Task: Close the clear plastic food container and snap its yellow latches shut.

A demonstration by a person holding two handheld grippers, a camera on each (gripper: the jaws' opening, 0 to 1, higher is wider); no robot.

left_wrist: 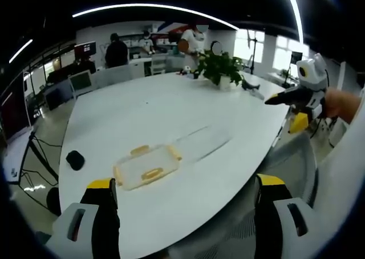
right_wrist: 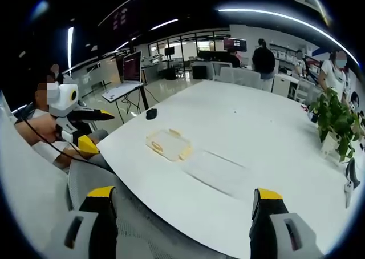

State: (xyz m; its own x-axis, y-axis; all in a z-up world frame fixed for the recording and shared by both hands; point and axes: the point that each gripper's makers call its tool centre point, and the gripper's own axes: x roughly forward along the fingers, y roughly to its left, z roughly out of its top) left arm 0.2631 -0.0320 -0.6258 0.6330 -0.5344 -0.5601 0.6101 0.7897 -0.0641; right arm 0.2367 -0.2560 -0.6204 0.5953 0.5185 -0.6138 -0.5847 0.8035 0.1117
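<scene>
No text, label or number is legible anywhere here.

Clear container at approx 6 o'clock of left gripper view: walls nearly invisible vs white table, can't tell its outline or depth. Lid w/ yellow latches: too blurred to tell latch positions. Left gripper cut off at bottom edge. Small dark object at 8 o'clock: too small to ID.
</scene>
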